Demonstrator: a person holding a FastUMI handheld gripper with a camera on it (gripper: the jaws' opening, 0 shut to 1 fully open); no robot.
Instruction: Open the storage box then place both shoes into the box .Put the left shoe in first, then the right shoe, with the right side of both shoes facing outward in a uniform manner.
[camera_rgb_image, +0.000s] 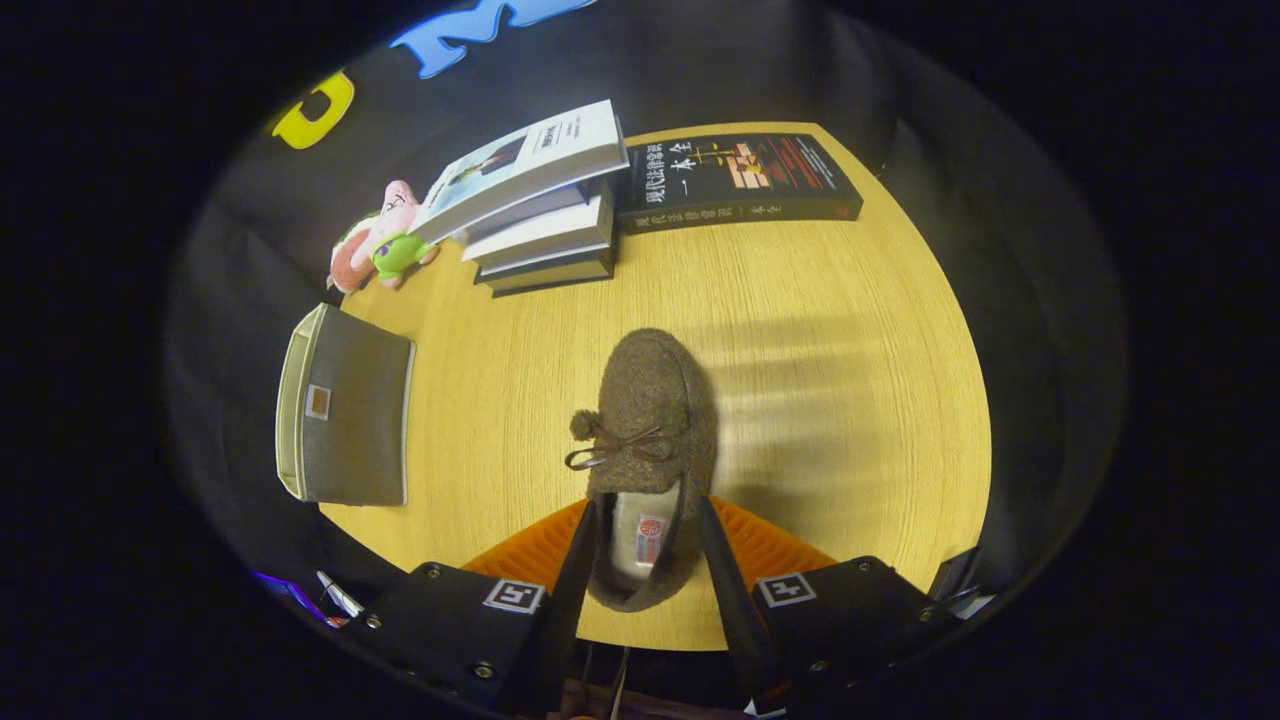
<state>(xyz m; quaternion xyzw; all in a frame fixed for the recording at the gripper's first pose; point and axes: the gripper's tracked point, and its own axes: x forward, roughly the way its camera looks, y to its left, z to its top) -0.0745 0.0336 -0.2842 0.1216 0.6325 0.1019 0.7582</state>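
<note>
A brown felt shoe (650, 400) with a small bow and pompom points its toe away from me, over the wooden table (850, 330). My gripper (648, 505) is shut on its heel end, one finger pressing each side of the opening. The shoe's shadow falls on the table to its right, so it seems held above the surface. The grey fabric storage box (345, 420) with a pale rim stands at the table's left edge, well left of the fingers. I cannot tell whether its lid is open.
A stack of books (545, 215) with one tilted on top stands at the far side, beyond the shoe. A black book (740, 180) lies flat to their right. A pink and green plush toy (380, 245) sits left of the stack, behind the box.
</note>
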